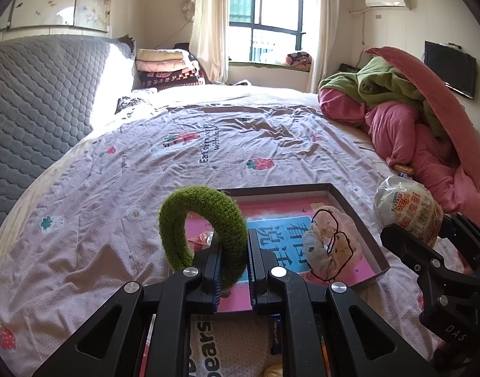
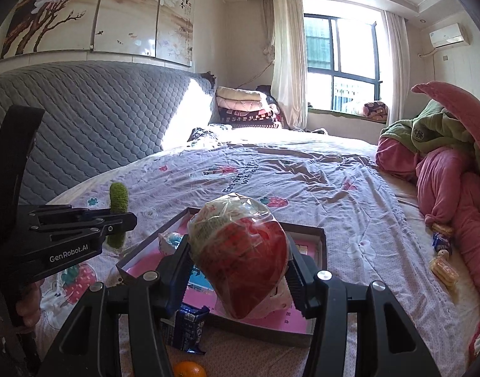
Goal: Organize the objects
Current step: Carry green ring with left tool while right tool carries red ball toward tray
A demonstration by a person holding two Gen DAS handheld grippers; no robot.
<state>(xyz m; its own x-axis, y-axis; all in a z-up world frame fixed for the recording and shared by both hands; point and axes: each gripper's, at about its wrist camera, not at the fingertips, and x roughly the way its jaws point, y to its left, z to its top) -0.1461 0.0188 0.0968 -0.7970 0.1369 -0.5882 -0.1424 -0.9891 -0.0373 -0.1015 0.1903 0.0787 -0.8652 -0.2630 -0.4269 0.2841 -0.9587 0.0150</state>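
Observation:
My left gripper [image 1: 234, 260] is shut on a fuzzy green headband [image 1: 205, 216], which arches up and to the left above the bed. In the right wrist view the headband [image 2: 119, 198] sticks up behind the left gripper [image 2: 114, 220]. My right gripper [image 2: 237, 267] is shut on a round plastic-wrapped snack pack [image 2: 240, 251], red and white, held over the box. The left wrist view shows the same pack [image 1: 406, 210] at the right. Below both lies a shallow grey box [image 1: 350, 210] with a pink and blue bottom, holding a clear bag of sweets [image 1: 331, 245].
A blue snack packet [image 2: 186, 326] and an orange [image 2: 189, 369] lie by the box's near edge. Small wrapped snacks [image 2: 441, 267] sit at the bed's right side beside a heap of pink and green bedding [image 2: 444, 163]. A grey quilted headboard [image 2: 83, 132] stands at left.

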